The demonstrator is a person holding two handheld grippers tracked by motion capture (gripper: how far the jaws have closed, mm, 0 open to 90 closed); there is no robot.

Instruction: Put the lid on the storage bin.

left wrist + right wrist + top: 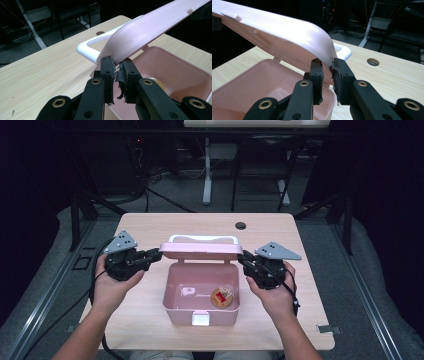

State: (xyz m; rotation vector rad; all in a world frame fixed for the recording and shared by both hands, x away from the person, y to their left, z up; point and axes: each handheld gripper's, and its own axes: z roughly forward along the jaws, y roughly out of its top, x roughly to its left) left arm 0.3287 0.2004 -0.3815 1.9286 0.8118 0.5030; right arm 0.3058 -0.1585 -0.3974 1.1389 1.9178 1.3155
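Observation:
A pink plastic box (172, 287) stands open in the middle of the wooden table, and its lid (200, 249) is tipped up over the back edge. A white handle (202, 238) runs along the lid. My left gripper (159, 254) is shut on the lid's left end, with the lid's edge (150, 27) pinched between the pads of the left gripper (117, 62). My right gripper (241, 256) is shut on the lid's right end, where the lid (274, 32) curves down between the tips of the right gripper (328, 63). A round orange and red item (223, 297) lies in the box.
A white latch (201, 320) sits on the box's front wall. A round cable hole (241, 225) lies in the table top behind the box. Bare wood table top (140, 320) lies on both sides of the box. Desk legs and cables stand beyond the far edge.

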